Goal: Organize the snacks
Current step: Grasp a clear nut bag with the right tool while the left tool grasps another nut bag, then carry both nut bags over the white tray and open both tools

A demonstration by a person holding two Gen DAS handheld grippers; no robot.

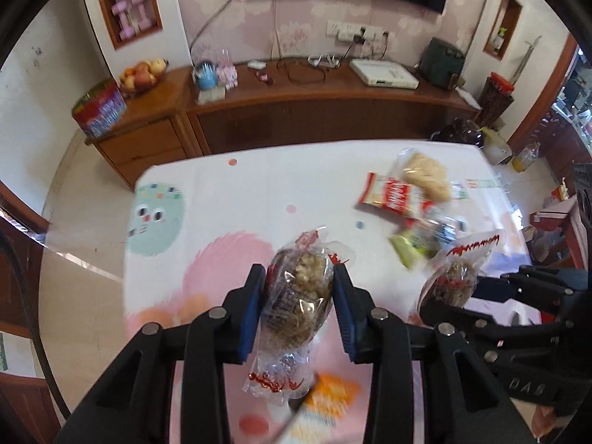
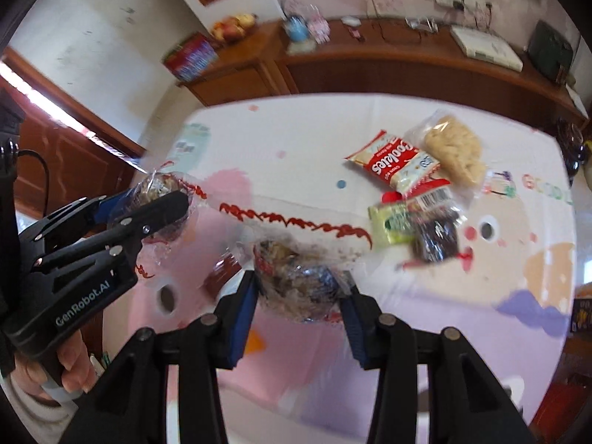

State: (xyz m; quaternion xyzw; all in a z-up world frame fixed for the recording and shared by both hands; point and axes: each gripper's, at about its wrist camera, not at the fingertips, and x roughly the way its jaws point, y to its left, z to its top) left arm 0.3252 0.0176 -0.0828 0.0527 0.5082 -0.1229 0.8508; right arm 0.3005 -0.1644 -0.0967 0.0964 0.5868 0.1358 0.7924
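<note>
**Two snacks in hand, the pile unsorted**

Left claw (image 1: pixel 299 285) grips a wrapped nut snack (image 1: pixel 299 296) above the near worktop (image 1: pixel 236 192); right claw (image 2: pixel 299 292) grips a foil-wrapped snack (image 2: pixel 296 285). The far-right snack pile (image 2: pixel 418 185) looks unsorted.

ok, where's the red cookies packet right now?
The red cookies packet lies on the table, far right side in both views, at the left edge of the snack pile, partly overlapped by the pale rice-cake bag.

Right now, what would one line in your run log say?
left tongs: shut on nut snack pack | right tongs: shut on second snack pack | both lifted | snack pile on table
</note>
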